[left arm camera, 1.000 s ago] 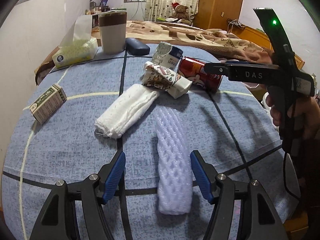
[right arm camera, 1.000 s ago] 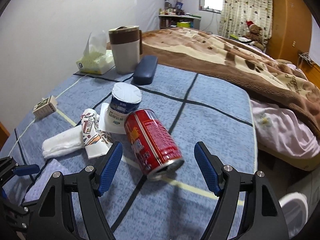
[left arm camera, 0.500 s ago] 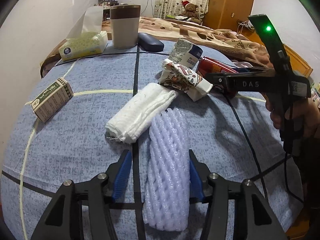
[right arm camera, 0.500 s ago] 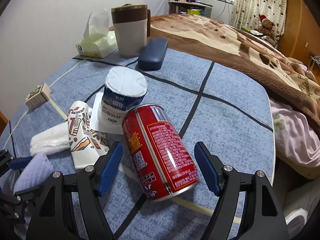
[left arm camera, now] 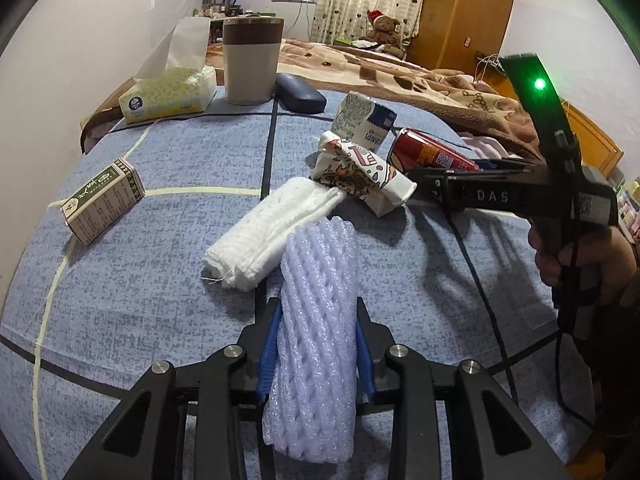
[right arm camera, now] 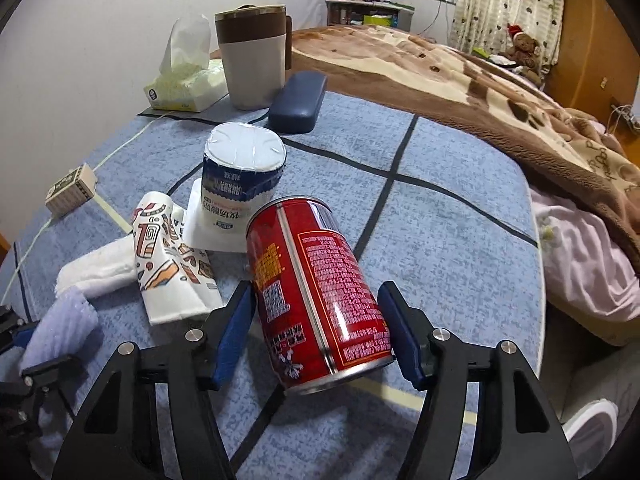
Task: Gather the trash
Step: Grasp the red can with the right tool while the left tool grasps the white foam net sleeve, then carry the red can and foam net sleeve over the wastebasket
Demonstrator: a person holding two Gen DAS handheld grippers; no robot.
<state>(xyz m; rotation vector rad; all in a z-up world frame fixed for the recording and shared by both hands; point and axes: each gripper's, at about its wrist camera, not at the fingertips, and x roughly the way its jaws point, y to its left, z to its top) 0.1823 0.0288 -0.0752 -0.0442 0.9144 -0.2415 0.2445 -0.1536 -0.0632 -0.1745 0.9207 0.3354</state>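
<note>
Trash lies on a blue cloth (right arm camera: 440,248). Left gripper (left arm camera: 316,344) is clamped on a foam net sleeve (left arm camera: 316,320) (long axis pointing away). Right gripper (right arm camera: 316,332), jaws closing, straddles the tipped red can (right arm camera: 316,296), pads not yet pressing.

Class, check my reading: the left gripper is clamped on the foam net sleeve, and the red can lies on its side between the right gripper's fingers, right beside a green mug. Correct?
Not quite. The mug is beige with a brown band and stands far behind the red can, as the right wrist view shows. The rest holds: the left gripper clamps the foam net sleeve.
</note>
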